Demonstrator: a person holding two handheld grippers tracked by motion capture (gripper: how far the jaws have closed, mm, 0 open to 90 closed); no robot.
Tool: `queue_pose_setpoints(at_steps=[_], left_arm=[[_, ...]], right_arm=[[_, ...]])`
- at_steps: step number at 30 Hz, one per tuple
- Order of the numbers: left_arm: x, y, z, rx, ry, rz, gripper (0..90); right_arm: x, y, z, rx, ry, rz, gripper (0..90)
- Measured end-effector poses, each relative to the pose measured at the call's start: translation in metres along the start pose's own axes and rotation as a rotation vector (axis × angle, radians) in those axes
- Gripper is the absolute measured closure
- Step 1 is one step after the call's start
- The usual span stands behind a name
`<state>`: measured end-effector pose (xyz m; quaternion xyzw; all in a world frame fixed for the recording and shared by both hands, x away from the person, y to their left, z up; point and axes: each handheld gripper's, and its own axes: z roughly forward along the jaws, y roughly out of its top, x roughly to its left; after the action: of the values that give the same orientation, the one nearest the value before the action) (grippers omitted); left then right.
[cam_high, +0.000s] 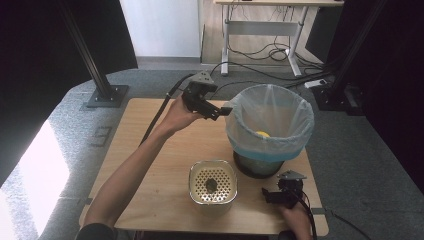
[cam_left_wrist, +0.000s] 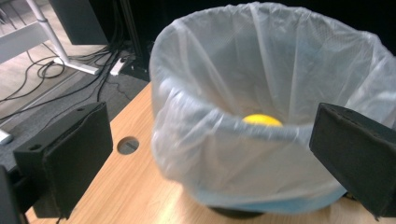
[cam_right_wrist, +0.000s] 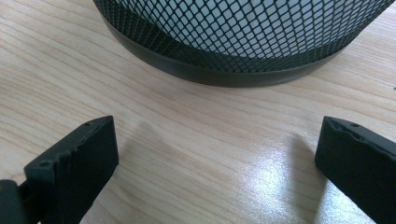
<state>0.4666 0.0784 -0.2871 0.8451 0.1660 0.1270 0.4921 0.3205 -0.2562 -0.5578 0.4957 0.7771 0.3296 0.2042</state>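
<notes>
Two grippers in use, both with jaws spread wide and nothing between them. The left gripper (cam_high: 223, 111) is held up off the table (cam_high: 150, 150) near the far edge, just beside the upper left rim of the waste bin (cam_high: 260, 167), its jaws pointing toward the bin. The left gripper view looks along those jaws at the bin's side and over its rim. The right gripper (cam_high: 268, 196) sits low at the near right corner of the table, just in front of the bin's base, jaws pointing left along the near edge. In the right gripper view the black mesh wall and solid base ring of the bin stand just beyond the jaws, apart from them, bare wood between.

Bin: black mesh, lined with a pale translucent bag (cam_high: 270, 120) folded down over the rim; it stands on the right half of the table, toward the right edge. A yellow ball (cam_high: 262, 134) lies inside the bag, low down; in the left gripper view its top shows just above the near rim (cam_left_wrist: 262, 119).

A cream, square-ish container (cam_high: 212, 186) with a perforated insert stands near the near edge, left of the bin and left of the right gripper, apart from both. A small dark object (cam_high: 211, 184) lies on the insert's middle; what it is cannot be told.

A round hole (cam_left_wrist: 127, 145) in the tabletop shows by the far edge, left of the bin.
</notes>
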Motion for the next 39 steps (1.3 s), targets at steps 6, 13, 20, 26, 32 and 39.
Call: queue_pose_setpoints(at_steps=[6,13,20,26,32,39], left_arm=[[0.007,-0.021,-0.014,-0.012,0.025,-0.02,0.0],[0.011,-0.043,-0.029,0.006,0.058,-0.037,0.0],[0.012,-0.066,-0.045,0.003,0.091,-0.042,0.0],[0.013,-0.087,-0.058,0.017,0.113,-0.056,0.0],[0.011,-0.109,-0.072,0.016,0.119,-0.095,0.0],[0.008,-0.145,-0.089,-0.002,0.137,-0.141,0.0]], right_arm=[[0.0,0.0,0.0,-0.001,0.0,0.001,0.0],[0.0,0.0,0.0,-0.002,-0.001,0.002,0.0],[0.0,0.0,0.0,-0.002,-0.001,0.002,0.0],[0.0,0.0,0.0,-0.002,-0.001,0.001,0.0],[0.0,0.0,0.0,-0.002,-0.001,0.002,0.0],[0.0,0.0,0.0,-0.002,-0.001,0.002,0.0]])
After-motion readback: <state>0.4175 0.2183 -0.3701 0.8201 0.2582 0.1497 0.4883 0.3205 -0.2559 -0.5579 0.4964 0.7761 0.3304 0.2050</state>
